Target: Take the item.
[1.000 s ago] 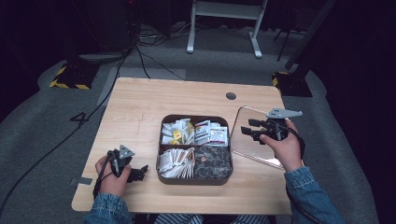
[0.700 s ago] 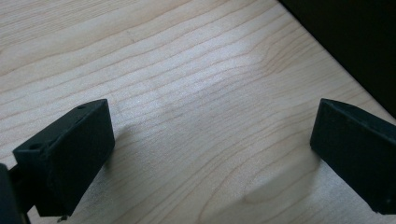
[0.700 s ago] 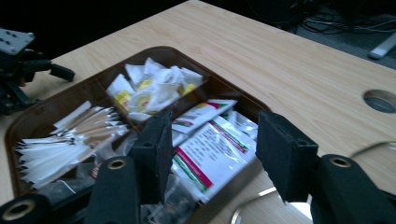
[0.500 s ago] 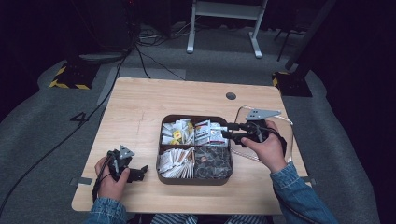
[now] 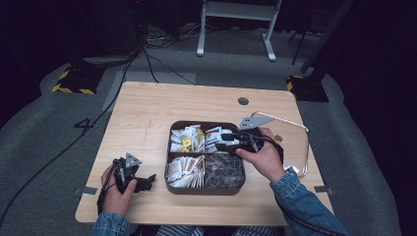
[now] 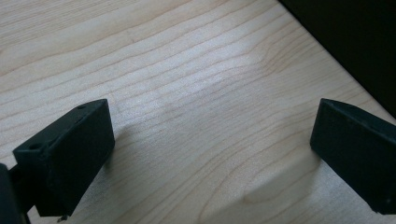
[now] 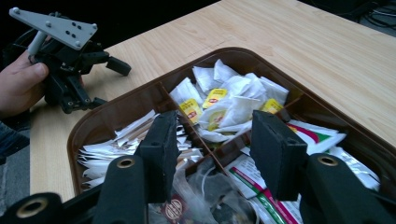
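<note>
A brown four-part tray stands in the middle of the table. It holds yellow-tagged tea bags, white sachets, dark bags and red-and-green packets. My right gripper hovers low over the tray's right half and points left. Its jaws have just been closing a little; they stand open with nothing between them. My left gripper rests by the table's near left corner, open over bare wood. It also appears beyond the tray.
A clear lid lies on the table right of the tray, behind my right hand. A round cable hole sits near the far edge. Bare wood lies to the tray's left and behind it. The table edge runs close to my left gripper.
My right hand has moved left from over the clear lid to over the tray's right half. The left hand has stayed where it was.
</note>
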`<action>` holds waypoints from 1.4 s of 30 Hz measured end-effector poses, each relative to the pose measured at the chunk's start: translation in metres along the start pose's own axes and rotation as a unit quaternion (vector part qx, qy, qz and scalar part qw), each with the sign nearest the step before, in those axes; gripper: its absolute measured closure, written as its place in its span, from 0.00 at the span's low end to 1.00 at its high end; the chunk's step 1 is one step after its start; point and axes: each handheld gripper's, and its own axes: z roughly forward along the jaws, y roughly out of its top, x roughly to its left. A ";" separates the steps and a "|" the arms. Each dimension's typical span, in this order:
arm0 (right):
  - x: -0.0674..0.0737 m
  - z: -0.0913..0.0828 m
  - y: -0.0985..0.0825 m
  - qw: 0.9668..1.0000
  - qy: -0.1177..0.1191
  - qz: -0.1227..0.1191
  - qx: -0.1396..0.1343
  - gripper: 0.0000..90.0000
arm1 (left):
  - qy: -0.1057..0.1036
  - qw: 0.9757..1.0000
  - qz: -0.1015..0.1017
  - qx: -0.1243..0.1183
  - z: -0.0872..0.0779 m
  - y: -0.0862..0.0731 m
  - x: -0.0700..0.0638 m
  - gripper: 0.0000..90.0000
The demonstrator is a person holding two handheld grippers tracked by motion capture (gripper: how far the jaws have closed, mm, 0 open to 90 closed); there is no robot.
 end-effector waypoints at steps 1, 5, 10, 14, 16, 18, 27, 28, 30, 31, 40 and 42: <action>0.001 0.002 0.001 1.000 0.002 -0.003 0.000 0.59 | 0.000 1.000 0.000 0.000 0.000 0.000 0.000 0.00; 0.005 0.009 0.002 1.000 0.006 -0.011 0.004 0.60 | 0.000 1.000 0.000 0.000 0.000 0.000 0.000 0.00; 0.011 0.020 0.003 1.000 0.015 -0.011 0.013 0.61 | 0.000 1.000 0.000 0.000 0.000 0.000 0.000 0.00; 0.019 0.037 0.002 0.999 0.024 -0.016 0.026 0.61 | 0.001 1.000 -0.001 0.000 0.001 0.001 0.000 0.00; 0.021 0.041 0.001 0.999 0.027 -0.018 0.028 0.61 | 0.001 1.000 -0.001 0.000 0.001 0.001 0.000 0.00; 0.024 0.048 0.001 0.999 0.033 -0.021 0.035 0.61 | 0.002 1.000 -0.001 0.000 0.001 0.001 0.000 0.00; 0.044 0.083 -0.002 0.995 0.064 -0.035 0.067 0.60 | 0.003 1.000 -0.001 0.000 0.001 0.001 -0.001 0.00; 0.046 0.086 -0.003 0.994 0.068 -0.037 0.072 0.59 | 0.002 1.000 -0.002 0.000 0.001 0.001 -0.001 0.00; 0.051 0.097 -0.007 0.993 0.070 -0.041 0.081 0.54 | 0.002 1.000 -0.002 0.000 0.001 0.001 -0.001 0.00; 0.052 0.099 -0.008 0.993 0.072 -0.042 0.082 0.53 | 0.003 1.000 -0.001 0.000 0.001 0.001 -0.001 0.00; 0.061 0.114 -0.012 0.991 0.072 -0.038 0.103 0.49 | 0.002 1.000 -0.001 0.000 0.001 0.001 0.000 0.00; 0.062 0.117 -0.013 0.990 0.070 -0.037 0.113 0.49 | 0.002 1.000 -0.001 0.000 0.001 0.001 0.000 0.00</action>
